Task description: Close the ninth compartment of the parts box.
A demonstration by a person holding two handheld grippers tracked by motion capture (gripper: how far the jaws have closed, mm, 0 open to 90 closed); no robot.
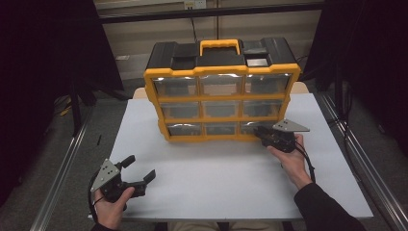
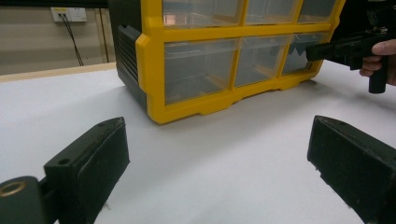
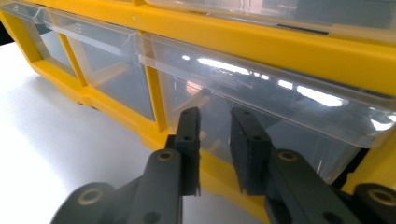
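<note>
A yellow and black drawer cabinet with clear plastic drawers stands on the far half of the white table. My right gripper is at the cabinet's bottom right drawer. In the right gripper view its jaws stand a narrow gap apart just before the drawer's clear front, with nothing seen between the pads. My left gripper rests at the near left of the table, well apart from the cabinet. Its jaws are spread wide and empty. The right gripper also shows far off at the drawer row.
The cabinet has a yellow carry handle on its black top. Metal rails run along both sides of the table. A wall socket sits on the far wall. Bare table stretches between the two grippers.
</note>
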